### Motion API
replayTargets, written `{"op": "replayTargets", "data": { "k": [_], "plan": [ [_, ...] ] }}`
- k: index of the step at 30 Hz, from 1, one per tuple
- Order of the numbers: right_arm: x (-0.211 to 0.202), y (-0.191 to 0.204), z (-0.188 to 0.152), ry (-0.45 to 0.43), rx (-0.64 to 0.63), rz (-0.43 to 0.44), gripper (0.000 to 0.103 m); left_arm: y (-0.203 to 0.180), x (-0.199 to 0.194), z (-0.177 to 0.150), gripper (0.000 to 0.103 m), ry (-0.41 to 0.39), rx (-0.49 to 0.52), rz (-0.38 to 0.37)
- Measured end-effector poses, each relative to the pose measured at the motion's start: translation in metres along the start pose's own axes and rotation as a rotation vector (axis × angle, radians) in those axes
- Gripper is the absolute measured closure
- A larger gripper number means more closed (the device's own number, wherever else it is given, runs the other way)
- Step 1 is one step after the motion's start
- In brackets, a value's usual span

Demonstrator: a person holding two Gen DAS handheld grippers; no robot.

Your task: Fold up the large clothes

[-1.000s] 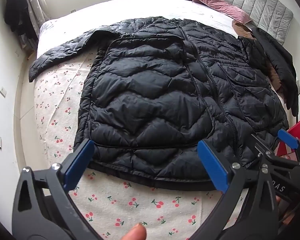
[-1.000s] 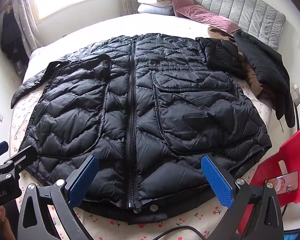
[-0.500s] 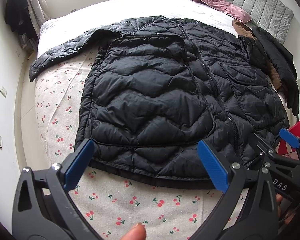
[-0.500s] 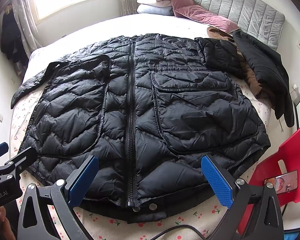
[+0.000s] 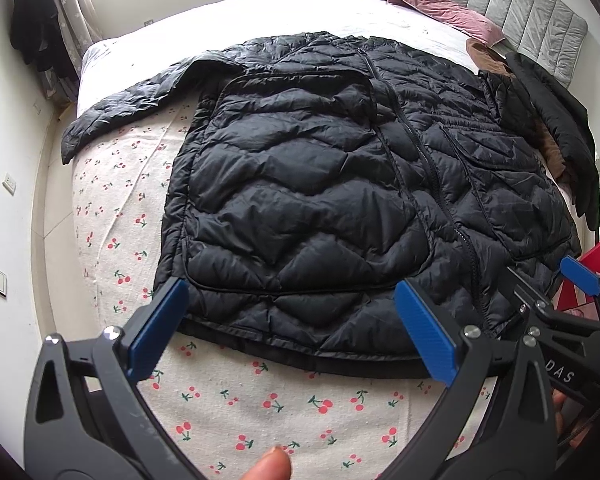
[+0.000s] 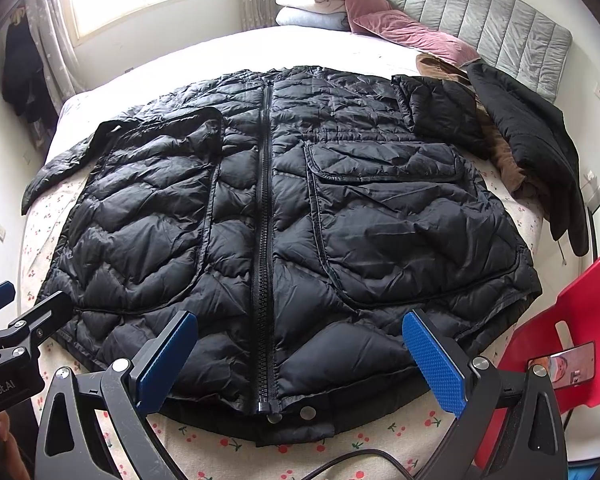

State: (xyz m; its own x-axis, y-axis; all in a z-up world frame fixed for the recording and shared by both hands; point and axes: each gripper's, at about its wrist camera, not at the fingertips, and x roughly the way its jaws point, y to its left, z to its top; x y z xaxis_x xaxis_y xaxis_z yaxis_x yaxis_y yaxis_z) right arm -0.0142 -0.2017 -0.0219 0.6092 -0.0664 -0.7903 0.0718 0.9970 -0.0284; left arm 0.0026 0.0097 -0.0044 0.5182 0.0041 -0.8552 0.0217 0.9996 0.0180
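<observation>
A large black quilted puffer jacket (image 5: 320, 200) lies flat and zipped, front up, on the bed, hem toward me; it fills the right wrist view (image 6: 284, 220). Its left sleeve (image 5: 132, 108) stretches out to the left; the right sleeve (image 6: 440, 116) is folded onto the chest. My left gripper (image 5: 292, 320) is open and empty, above the hem's left half. My right gripper (image 6: 300, 352) is open and empty, above the hem at the zipper's bottom end (image 6: 266, 404). Each gripper shows at the edge of the other's view.
The bed has a cherry-print sheet (image 5: 260, 404). Another black coat over a brown garment (image 6: 536, 152) lies at the right edge. Pink and white pillows (image 6: 364, 12) sit by the grey headboard. A red chair (image 6: 580, 332) stands at the right, a wall at the left.
Both grippers have drawn back slightly toward me, so a little more sheet shows below the hem. The jacket has not moved.
</observation>
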Motion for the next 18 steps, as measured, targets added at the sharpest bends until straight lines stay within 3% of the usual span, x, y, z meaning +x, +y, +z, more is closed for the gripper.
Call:
{"op": "replayTargets", "data": {
  "k": [18],
  "plan": [
    [0.0004,0.0024,0.0076,-0.015,-0.028,-0.012,0.000,0.0040,0.0036,0.0056,0.000,-0.014,0.015,0.025]
  ]
}}
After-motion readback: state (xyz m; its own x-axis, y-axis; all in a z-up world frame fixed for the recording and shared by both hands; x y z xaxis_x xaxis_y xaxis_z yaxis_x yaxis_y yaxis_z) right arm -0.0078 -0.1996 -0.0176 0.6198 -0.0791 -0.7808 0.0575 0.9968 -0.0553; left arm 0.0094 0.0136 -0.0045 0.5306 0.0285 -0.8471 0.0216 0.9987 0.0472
